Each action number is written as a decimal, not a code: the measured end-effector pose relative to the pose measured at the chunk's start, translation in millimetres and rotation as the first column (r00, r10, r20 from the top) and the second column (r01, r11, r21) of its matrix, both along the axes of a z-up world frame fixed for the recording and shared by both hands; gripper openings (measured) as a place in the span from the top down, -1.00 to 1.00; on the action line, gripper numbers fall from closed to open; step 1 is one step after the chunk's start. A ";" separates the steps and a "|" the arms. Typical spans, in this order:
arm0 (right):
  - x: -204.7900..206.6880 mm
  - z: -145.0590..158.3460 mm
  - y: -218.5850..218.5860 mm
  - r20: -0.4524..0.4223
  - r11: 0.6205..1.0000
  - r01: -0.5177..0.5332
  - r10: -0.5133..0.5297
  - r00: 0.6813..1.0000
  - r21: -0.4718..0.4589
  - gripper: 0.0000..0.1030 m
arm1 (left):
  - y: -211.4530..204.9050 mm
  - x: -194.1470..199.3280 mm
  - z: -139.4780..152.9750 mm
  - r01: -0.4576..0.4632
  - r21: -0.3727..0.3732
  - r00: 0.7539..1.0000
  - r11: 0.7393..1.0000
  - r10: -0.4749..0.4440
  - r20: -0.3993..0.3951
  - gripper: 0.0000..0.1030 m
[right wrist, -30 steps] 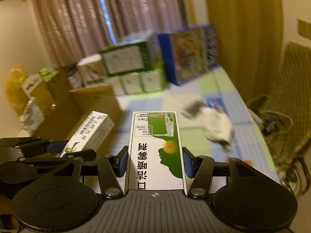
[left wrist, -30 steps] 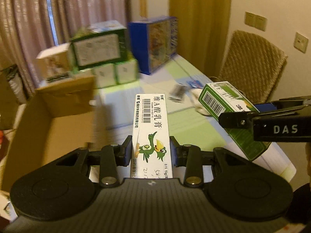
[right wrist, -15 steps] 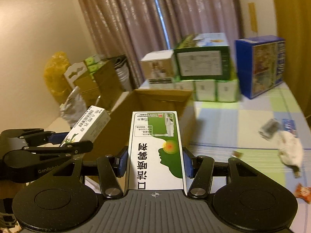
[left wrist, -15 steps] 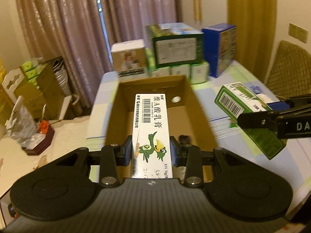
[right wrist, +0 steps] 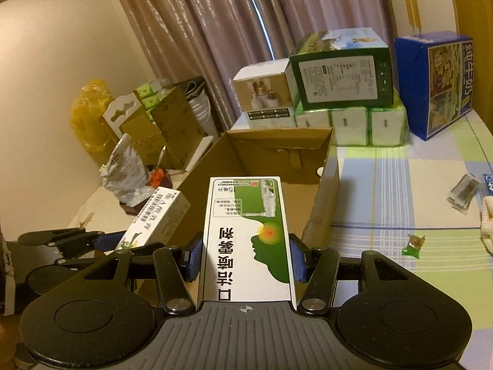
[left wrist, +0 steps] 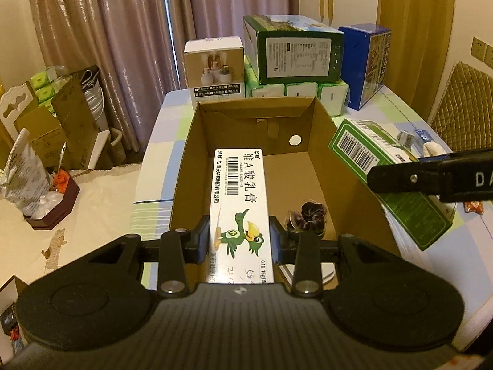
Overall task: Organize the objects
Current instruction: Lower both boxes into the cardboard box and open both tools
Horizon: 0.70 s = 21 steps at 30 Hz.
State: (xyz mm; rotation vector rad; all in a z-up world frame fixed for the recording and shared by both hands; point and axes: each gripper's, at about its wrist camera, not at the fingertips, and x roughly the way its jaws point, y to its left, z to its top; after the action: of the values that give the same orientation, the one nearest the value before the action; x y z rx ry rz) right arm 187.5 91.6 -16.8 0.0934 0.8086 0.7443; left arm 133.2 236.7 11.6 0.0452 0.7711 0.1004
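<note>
My left gripper [left wrist: 238, 242] is shut on a long white ointment box with a green duck [left wrist: 238, 203], held above the open cardboard box [left wrist: 320, 141]. My right gripper [right wrist: 245, 257] is shut on a green-and-white spray box [right wrist: 248, 234], at the cardboard box's [right wrist: 320, 206] near right wall. In the left wrist view the spray box [left wrist: 385, 169] and the right gripper's finger [left wrist: 431, 178] hang at the right. The right wrist view shows the ointment box [right wrist: 157, 215] and the left gripper [right wrist: 123, 240] at the lower left. A dark scrunchie [left wrist: 309, 215] lies inside the cardboard box.
Stacked cartons [left wrist: 292, 52], tissue packs [left wrist: 300, 91] and a blue carton [right wrist: 437, 80] stand behind the cardboard box. On the checked tablecloth [right wrist: 400, 191] lie a small packet [right wrist: 465, 189] and a green candy [right wrist: 413, 245]. A chair [left wrist: 462, 98] stands at right; clutter [left wrist: 40, 169] at left.
Both grippers have swung left from the table's right part, carrying their boxes, and now face the open cardboard box from closer in. Their grips have not changed.
</note>
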 end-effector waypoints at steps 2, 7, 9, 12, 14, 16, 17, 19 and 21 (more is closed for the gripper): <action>4.0 -2.9 2.1 -0.002 1.000 0.006 -0.006 1.000 -0.003 -0.02 | 1.4 6.8 -4.7 0.006 0.001 1.000 1.000 -0.006 -0.004 0.37; 13.8 -10.1 11.8 -0.008 1.000 0.007 -0.007 1.000 -0.006 -0.02 | 9.6 22.4 -14.5 -0.003 -0.011 1.000 1.000 0.003 -0.006 0.36; 16.3 -14.3 16.2 -0.011 1.000 0.006 -0.006 1.000 -0.010 -0.02 | 15.4 26.2 -17.4 -0.024 -0.024 1.000 0.999 0.024 -0.016 0.36; 19.6 -19.7 21.2 -0.015 1.000 0.002 -0.002 1.000 -0.011 -0.02 | 22.1 23.9 -18.5 -0.031 -0.030 0.999 0.999 0.031 -0.016 0.36; 20.5 -21.9 24.7 -0.015 1.000 -0.008 0.007 1.000 -0.010 -0.02 | 25.4 20.6 -18.5 -0.038 -0.022 0.999 0.999 0.037 -0.012 0.36; 20.9 -23.8 28.8 -0.010 1.000 -0.019 0.019 1.000 -0.009 -0.02 | 29.2 16.5 -17.8 -0.049 -0.031 0.999 0.998 0.049 -0.009 0.34; 21.3 -24.6 31.5 -0.007 1.000 -0.021 0.021 1.000 -0.007 -0.02 | 30.8 14.0 -17.2 -0.054 -0.037 0.999 0.998 0.054 -0.006 0.34; 22.3 -25.6 35.8 0.004 1.000 -0.024 0.024 1.000 0.006 -0.02 | 32.1 10.0 -15.5 -0.058 -0.043 0.998 0.997 0.058 0.001 0.34; 25.0 -26.6 37.1 0.014 0.999 -0.025 0.024 1.000 0.039 -0.07 | 32.4 6.5 -14.0 -0.068 -0.046 0.998 0.997 0.068 0.003 0.29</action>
State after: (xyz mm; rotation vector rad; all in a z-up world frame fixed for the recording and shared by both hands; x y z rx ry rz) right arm 212.5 128.7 -43.4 0.1135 0.7833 0.7832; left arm 139.7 269.1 -2.3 -0.0247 0.7703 0.1477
